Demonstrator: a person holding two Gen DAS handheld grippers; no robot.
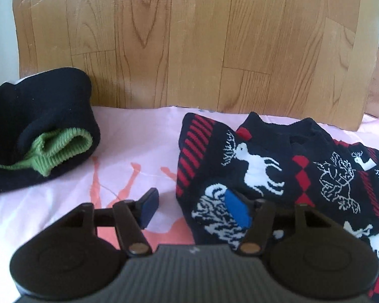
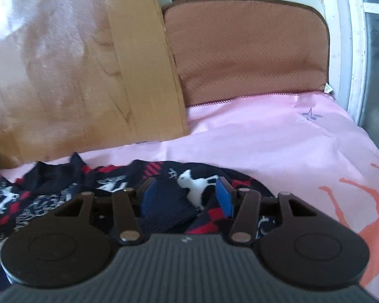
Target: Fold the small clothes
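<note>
A small navy sweater point(image 1: 278, 171) with red bands and white reindeer lies on the pink cloth point(image 1: 139, 141); its collar points toward the far wooden board. My left gripper point(image 1: 192, 209) is open, straddling the sweater's left edge, with its right pad point(image 1: 237, 209) over the knit. The sweater also shows in the right wrist view point(image 2: 184, 192). My right gripper point(image 2: 187, 199) is open, its pads on either side of a raised fold of the sweater.
A folded navy garment with a green ribbed cuff point(image 1: 43, 136) lies at the left on the cloth. A wooden board point(image 1: 189, 40) stands behind. A brown cushion point(image 2: 247, 50) and a white frame point(image 2: 351, 50) stand at the far right.
</note>
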